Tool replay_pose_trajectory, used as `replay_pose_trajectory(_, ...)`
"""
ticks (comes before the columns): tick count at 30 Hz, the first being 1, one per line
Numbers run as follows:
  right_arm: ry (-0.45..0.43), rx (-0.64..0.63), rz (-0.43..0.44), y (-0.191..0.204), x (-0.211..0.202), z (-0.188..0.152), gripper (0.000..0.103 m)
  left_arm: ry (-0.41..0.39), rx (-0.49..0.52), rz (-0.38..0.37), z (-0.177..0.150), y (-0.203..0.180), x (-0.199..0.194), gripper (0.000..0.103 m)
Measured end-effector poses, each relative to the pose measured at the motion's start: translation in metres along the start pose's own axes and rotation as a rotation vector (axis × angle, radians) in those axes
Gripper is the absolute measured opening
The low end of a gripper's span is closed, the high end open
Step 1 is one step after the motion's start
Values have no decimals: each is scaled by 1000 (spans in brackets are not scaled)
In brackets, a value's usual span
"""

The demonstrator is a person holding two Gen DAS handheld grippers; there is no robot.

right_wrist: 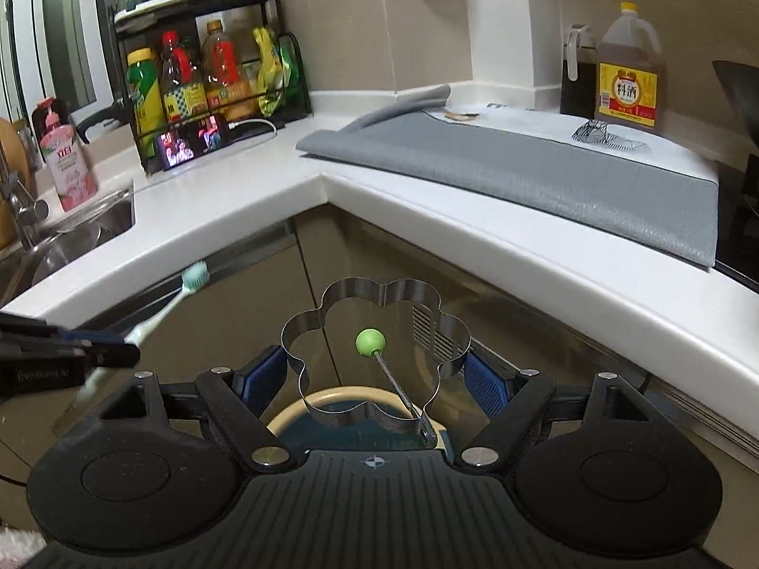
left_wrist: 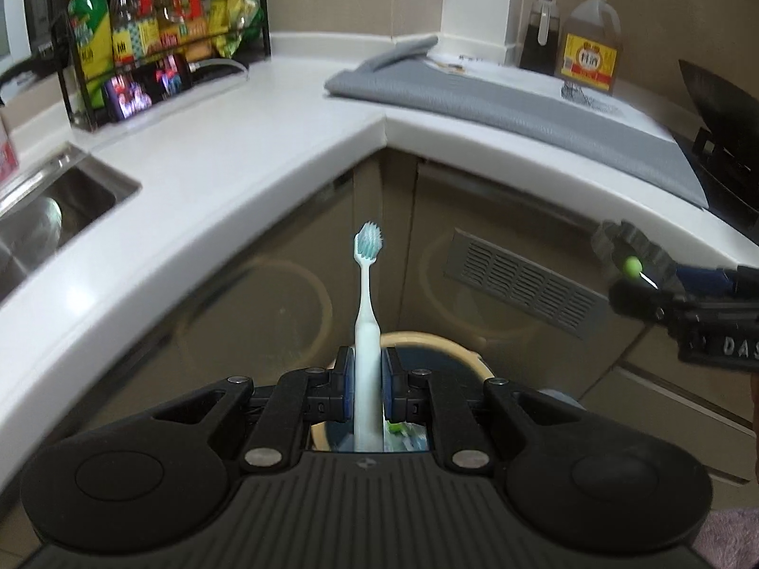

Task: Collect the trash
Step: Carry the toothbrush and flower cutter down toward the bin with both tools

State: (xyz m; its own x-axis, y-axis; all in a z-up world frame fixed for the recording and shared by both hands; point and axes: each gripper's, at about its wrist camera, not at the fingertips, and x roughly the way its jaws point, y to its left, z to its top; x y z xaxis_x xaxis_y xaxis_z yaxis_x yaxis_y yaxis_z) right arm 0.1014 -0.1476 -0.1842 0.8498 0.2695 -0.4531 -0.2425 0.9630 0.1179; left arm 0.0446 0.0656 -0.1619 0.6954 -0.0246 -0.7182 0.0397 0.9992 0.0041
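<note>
A toothbrush [left_wrist: 367,332] is clamped upright by its handle between the pads of the left gripper [left_wrist: 367,381], bristles up, over the open bin [left_wrist: 474,360] that stands on the floor below the desk [left_wrist: 265,142]. A flower-shaped metal ring [right_wrist: 374,355] with a green knob [right_wrist: 370,342] is held across its sides by the right gripper [right_wrist: 374,379], whose jaws stand wide on it, also above the bin. Both pieces are judged to be lifted and carried but not yet dropped; release into the bin is what remains. On the grey mat [right_wrist: 522,175] a small dark wire-like object [right_wrist: 590,132] and a flat scrap [right_wrist: 458,115] are seen, possibly more trash; what they are cannot be told. Most of the bin is covered by the grippers, so its contents are barely made out, apart from something green and pale.
</note>
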Motion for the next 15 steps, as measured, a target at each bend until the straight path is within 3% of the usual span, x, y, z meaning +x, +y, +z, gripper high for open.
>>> replay_pose_trajectory(15, 51, -50, -14, 11, 11, -4, 83, 27, -3, -10, -1, 2, 7, 12)
